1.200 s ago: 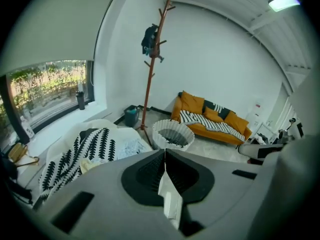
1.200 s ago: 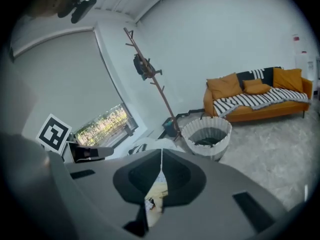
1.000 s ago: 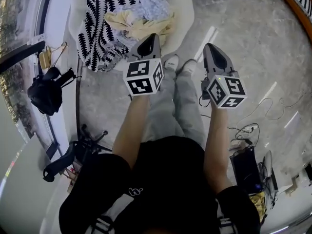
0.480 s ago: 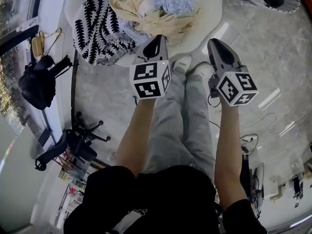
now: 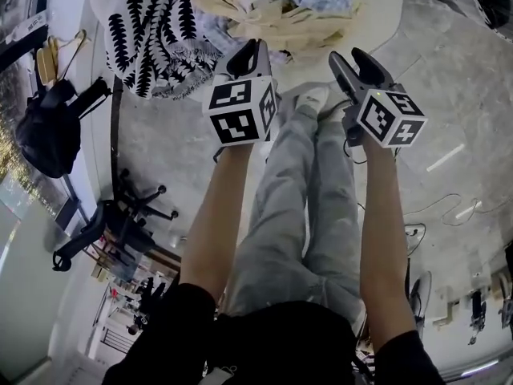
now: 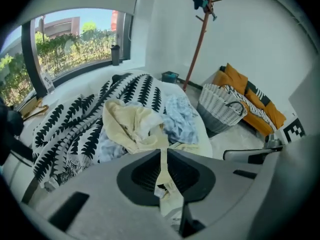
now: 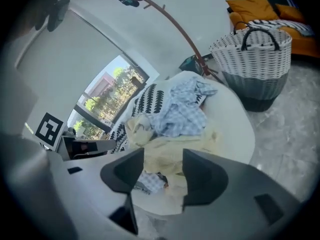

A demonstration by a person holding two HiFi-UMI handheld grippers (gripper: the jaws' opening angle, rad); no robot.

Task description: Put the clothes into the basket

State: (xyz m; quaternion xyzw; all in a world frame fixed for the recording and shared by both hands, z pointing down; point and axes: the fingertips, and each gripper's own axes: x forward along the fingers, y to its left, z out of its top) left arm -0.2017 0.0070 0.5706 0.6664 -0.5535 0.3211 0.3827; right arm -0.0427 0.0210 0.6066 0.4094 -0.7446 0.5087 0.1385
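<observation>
Both my grippers have sunk toward the heap of clothes (image 5: pixel 264 6) since a second ago, and in the head view their tips now lie at its near edge rather than short of it. My right gripper (image 5: pixel 353 57) has just been opening its jaws; they were closed before.

From the head view, my left gripper (image 5: pixel 255 48) points at the cream garment (image 5: pixel 280 26), beside the black-and-white patterned cloth (image 5: pixel 148 30) that hangs over the edge of the white rounded surface (image 5: pixel 377 14). My legs and shoes are below, between the two forearms.

In the left gripper view, my left gripper (image 6: pixel 163 151) has its jaws pressed together, leaving only a thin slit. I see cream fabric through it, but that belongs to the heap beyond; nothing is pinched. Ahead lie the cream garment (image 6: pixel 127 126), a blue checked garment (image 6: pixel 180 121) and the patterned cloth (image 6: pixel 75 129). The woven basket (image 6: pixel 220 111) stands on the floor to the right of the surface, well apart from the clothes, with orange cushions (image 6: pixel 235 79) behind it and a coat stand (image 6: pixel 200 39) near the wall.

In the right gripper view, my right gripper (image 7: pixel 164 156) has its jaws spread, with nothing between the pads. The cream garment (image 7: pixel 200 139) lies just beyond them, the blue checked garment (image 7: pixel 182 109) further on. The basket (image 7: pixel 257 59) stands at upper right, and I cannot see into it.
</observation>
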